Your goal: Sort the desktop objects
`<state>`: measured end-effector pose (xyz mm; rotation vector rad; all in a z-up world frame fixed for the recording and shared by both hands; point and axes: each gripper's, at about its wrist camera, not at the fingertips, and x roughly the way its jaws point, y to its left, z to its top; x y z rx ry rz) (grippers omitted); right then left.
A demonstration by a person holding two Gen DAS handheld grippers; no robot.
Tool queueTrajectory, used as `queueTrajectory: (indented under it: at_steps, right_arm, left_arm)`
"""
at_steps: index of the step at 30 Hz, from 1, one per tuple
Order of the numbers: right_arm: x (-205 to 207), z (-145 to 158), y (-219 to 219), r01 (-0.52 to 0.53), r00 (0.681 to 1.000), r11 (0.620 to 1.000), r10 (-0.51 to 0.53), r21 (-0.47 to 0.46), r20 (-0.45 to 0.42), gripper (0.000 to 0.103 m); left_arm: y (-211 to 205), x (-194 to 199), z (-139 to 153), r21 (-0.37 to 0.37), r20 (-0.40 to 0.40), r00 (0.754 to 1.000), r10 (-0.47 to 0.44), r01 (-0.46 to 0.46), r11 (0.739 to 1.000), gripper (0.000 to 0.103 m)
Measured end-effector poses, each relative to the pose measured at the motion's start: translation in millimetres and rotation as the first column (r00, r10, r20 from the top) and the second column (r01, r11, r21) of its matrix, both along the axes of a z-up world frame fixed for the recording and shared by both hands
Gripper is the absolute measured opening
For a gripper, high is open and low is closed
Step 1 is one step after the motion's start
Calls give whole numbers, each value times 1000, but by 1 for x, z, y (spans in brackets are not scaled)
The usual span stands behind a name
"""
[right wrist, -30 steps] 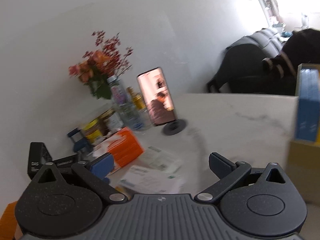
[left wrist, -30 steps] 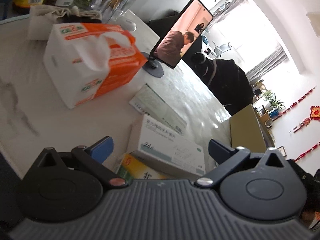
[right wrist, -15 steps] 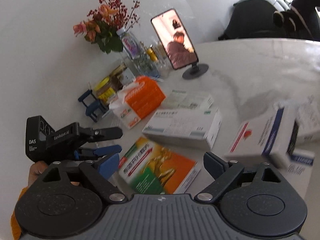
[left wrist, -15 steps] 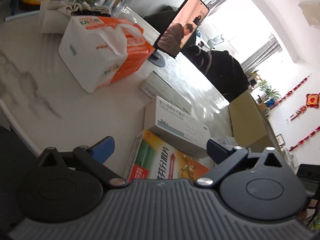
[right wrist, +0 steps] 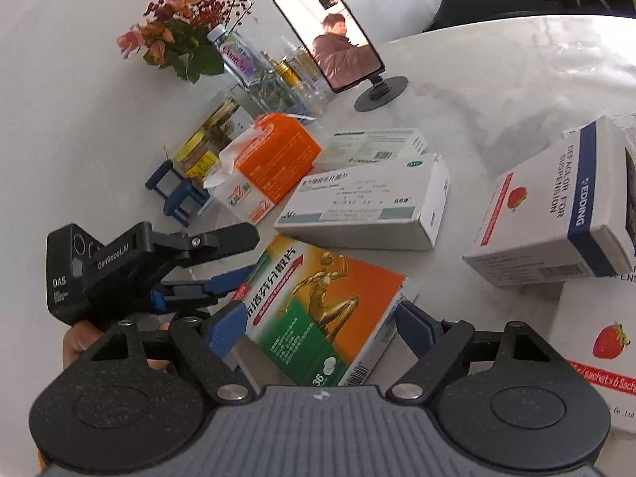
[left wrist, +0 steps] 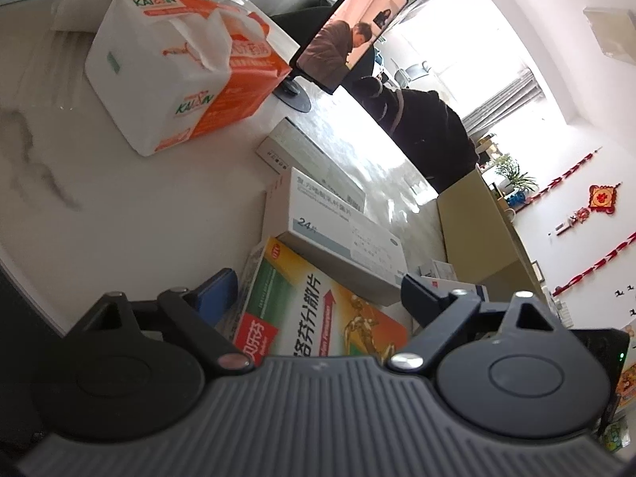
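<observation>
A white marble-veined tabletop (right wrist: 497,91) stands against a plain white wall, with a bright window beyond. The orange-and-green medicine box (right wrist: 322,310) lies flat near its edge, between the closing jaws of both the right hand-held gripper (right wrist: 318,318) and the left hand-held gripper (left wrist: 314,298); neither's pads press it yet. Behind it lie a white pill box (right wrist: 365,206), a tissue pack (right wrist: 262,167), a phone on a stand (right wrist: 330,31) and flowers (right wrist: 179,35).

"KAIXIN" is being shown on the tissue pack (left wrist: 175,71). "24" is being displayed on the white box (left wrist: 342,234), "36" on the orange-green box (right wrist: 322,310). "CEFACLOR FOR SUSPENSION" and "EDDING" are being carried by the strawberry box (right wrist: 556,206). "DAS" and "GenRobot.AI" are being shown on the left gripper (right wrist: 222,262).
</observation>
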<state>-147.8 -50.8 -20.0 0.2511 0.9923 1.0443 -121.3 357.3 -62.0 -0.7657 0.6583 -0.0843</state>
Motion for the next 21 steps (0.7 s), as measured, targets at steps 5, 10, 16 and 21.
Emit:
queueTrajectory:
  at_steps: [5,10,16,21]
  right_arm:
    - [-3,15,-8,16,998,998,-20,54,64,83]
    - [-6,26,-13,21,992,996,-32,92,124,83]
    - [-5,35,-20,18,986,993,-37,119,162,83]
    - [-4,35,-24,3,983,995,-21,95,183,81]
  left_arm:
    - [-3,-3,6,-1,43,999,-19,19,1000,90]
    - [-8,-5,16,31,110,993,-42,39,999,90]
    - [-12,-8,24,45,206,975,-81,74,996,92]
    - [-17,-7,24,53,214,971,-107,98,994,92]
